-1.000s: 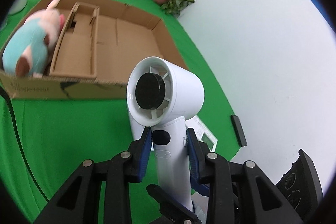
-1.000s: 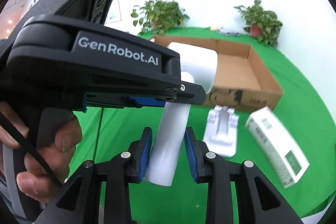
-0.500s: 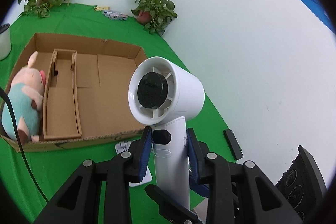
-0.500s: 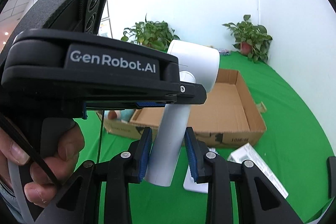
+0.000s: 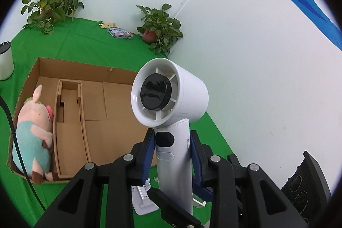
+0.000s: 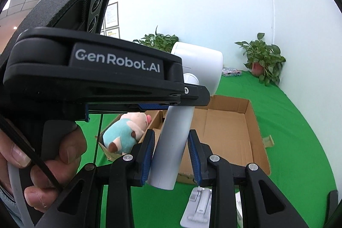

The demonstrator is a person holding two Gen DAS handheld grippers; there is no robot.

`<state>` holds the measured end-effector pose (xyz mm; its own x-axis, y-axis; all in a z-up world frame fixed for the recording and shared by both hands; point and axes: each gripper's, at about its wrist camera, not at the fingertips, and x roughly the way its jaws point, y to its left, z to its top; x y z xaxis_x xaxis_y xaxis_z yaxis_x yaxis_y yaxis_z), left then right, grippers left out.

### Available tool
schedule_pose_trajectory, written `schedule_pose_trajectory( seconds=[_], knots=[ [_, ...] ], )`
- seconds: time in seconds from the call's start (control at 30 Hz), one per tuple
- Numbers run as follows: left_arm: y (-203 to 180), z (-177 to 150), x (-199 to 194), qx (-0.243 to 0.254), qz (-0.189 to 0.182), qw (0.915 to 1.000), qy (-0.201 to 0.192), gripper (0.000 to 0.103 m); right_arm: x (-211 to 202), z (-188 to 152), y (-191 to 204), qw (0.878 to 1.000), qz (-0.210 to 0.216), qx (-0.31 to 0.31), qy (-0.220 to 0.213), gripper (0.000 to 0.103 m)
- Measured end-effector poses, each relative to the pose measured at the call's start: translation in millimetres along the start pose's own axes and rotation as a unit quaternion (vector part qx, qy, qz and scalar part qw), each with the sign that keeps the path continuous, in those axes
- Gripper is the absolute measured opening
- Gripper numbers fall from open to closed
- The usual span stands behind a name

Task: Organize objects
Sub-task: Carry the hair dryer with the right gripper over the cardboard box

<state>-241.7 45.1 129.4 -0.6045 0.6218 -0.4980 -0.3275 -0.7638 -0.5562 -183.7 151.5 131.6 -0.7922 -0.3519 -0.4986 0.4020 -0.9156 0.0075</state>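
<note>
A white handheld fan (image 5: 171,99) with a black hub stands upright in the air, and both grippers hold its handle. My left gripper (image 5: 172,155) is shut on the handle just below the head. My right gripper (image 6: 171,155) is shut on the same fan (image 6: 177,142) lower down, near the handle's end. The left gripper's black body (image 6: 96,78) and a person's hand (image 6: 42,164) fill the left of the right wrist view. Below and beyond lies an open cardboard box (image 5: 85,69) with a plush pig (image 5: 34,134) at its left end.
A white stand (image 6: 196,208) lies on the green cloth (image 6: 288,131) in front of the box (image 6: 254,125). Two potted plants (image 5: 160,27) and a small packet (image 5: 119,33) sit at the back by the white wall. A white cylinder (image 5: 5,61) stands far left.
Both grippers have risen with the fan. The box, the pig and the stand now sit lower and farther in both views, and more wall shows above.
</note>
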Motion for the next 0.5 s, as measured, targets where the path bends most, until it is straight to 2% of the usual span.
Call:
schedule_pose_trajectory(
  seconds=[0.27, 0.5],
  knots=[
    [14, 32, 5, -0.006, 0.002, 0.9999, -0.012, 0.030, 26, 35, 5, 1.000, 0.009, -0.018, -0.007, 0.030],
    [42, 59, 27, -0.018, 0.015, 0.9997, -0.004, 0.031, 71, 63, 2, 1.000, 0.021, -0.020, 0.008, 0.030]
  ],
)
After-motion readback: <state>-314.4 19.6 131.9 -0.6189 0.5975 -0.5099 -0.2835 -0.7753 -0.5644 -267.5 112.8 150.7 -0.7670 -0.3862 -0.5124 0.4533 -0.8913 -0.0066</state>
